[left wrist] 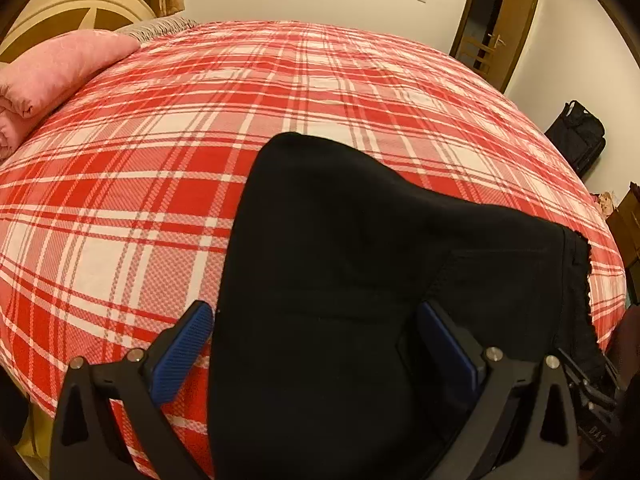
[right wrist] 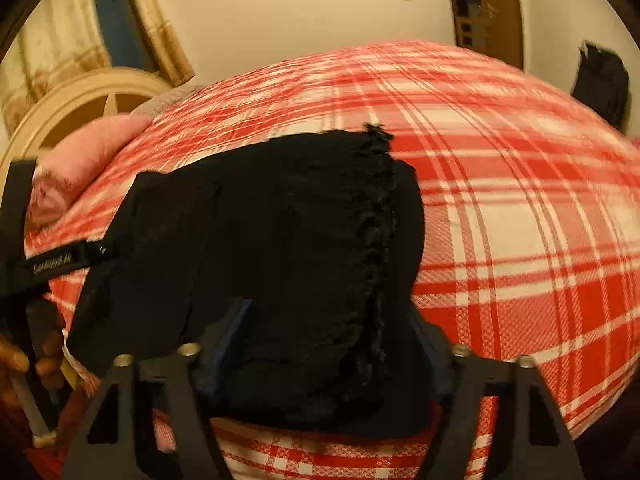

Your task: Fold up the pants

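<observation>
Black pants (left wrist: 360, 260) lie bunched on the red plaid bed (left wrist: 160, 160), near its front edge. My left gripper (left wrist: 316, 340) is open, its blue pads (left wrist: 184, 352) wide apart on either side of the cloth, which drapes between them. In the right wrist view the pants (right wrist: 280, 240) show a frilled seam (right wrist: 376, 260). My right gripper (right wrist: 324, 344) stands open around the heaped fabric, which hides most of its fingers. The left gripper's body (right wrist: 24, 248) shows at that view's left edge.
A rolled pink blanket (left wrist: 52, 76) lies at the bed's far left by a cream headboard (left wrist: 80, 8). A brown door (left wrist: 496, 28) and a black bag (left wrist: 578, 136) stand beyond the bed's far right.
</observation>
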Available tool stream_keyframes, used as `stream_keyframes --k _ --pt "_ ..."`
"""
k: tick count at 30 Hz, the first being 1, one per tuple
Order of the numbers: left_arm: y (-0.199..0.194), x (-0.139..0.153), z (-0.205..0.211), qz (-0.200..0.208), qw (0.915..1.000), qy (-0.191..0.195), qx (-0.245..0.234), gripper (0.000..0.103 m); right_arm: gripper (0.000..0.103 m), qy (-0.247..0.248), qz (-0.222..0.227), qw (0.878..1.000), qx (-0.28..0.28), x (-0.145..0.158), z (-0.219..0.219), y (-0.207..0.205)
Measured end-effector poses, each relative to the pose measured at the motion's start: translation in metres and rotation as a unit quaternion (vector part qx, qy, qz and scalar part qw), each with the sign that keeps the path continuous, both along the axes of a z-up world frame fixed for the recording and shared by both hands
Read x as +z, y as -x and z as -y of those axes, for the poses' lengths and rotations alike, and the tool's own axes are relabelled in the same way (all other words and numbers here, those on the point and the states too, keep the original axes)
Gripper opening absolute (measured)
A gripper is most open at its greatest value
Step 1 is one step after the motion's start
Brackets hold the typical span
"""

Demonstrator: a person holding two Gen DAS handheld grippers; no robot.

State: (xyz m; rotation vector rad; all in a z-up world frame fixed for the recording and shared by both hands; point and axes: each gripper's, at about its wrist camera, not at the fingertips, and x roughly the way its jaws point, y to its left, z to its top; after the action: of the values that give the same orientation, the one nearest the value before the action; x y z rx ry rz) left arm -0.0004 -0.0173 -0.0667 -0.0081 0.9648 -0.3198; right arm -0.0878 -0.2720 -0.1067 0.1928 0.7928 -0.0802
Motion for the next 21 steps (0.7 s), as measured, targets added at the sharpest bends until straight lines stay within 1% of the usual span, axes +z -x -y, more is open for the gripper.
stream_keyframes --k 1,2,5,10,13,21 --pt "0.0003 0.0001 0.0003 0.001 1.0 -0.001 0.0 0.103 0.058 0.01 0.0 1.0 0.006 0.0012 -0.0033 -0.0003" --pt "0.0006 0.0002 0.0004 0.002 1.0 -0.003 -0.001 0.103 0.058 0.011 0.0 1.0 0.007 0.0017 -0.0037 -0.0001" --pt "0.0 0.0002 0.0007 0.002 1.0 -0.004 -0.002 0.103 0.056 -0.004 0.002 1.0 0.005 0.0019 0.001 0.0022" --pt "0.0004 0.0005 0.0013 0.005 0.9999 -0.007 -0.006 0.103 0.05 0.01 0.006 1.0 0.01 0.0057 -0.0023 0.0044" --pt "0.0014 0.0016 0.002 0.008 0.9998 -0.014 -0.011 0.103 0.047 0.006 0.009 1.0 0.007 0.0064 0.0019 0.0045" --pt "0.0026 0.0016 0.0053 0.012 0.9995 -0.024 -0.014 0.103 0.047 0.004 0.007 1.0 0.008 0.0041 0.0038 0.0032"
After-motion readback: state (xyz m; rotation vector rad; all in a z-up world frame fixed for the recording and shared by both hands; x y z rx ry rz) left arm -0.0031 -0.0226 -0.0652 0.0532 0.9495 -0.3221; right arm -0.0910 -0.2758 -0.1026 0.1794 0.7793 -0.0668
